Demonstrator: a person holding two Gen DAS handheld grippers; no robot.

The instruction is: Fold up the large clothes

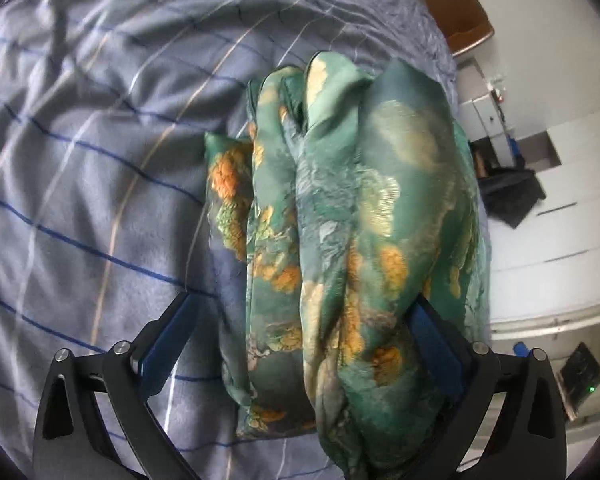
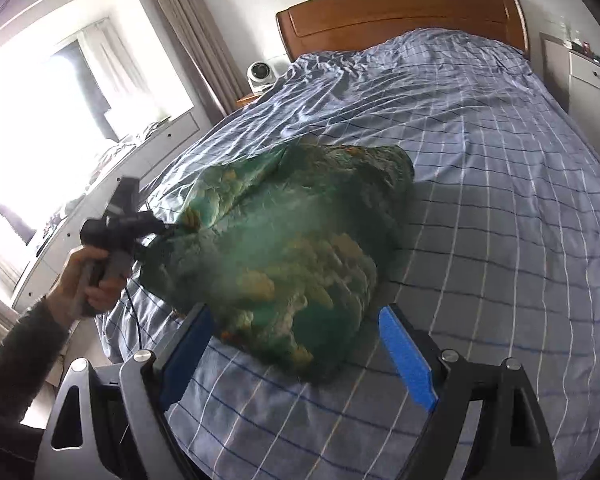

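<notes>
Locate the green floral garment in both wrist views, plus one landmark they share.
Left wrist: the green floral garment fills centre and lower right, bunched in long folds running between the left gripper's open fingers.
Right wrist: the same garment lies heaped at centre, just beyond the right gripper's open fingers.
Shared landmark: the wooden headboard, top right in the left view, top centre in the right.

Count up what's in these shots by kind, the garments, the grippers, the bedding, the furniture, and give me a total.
Green floral garment: 1
Grippers: 2, left gripper, right gripper
Blue checked bedsheet: 1
Wooden headboard: 1
White fan: 1
Total: 6
</notes>
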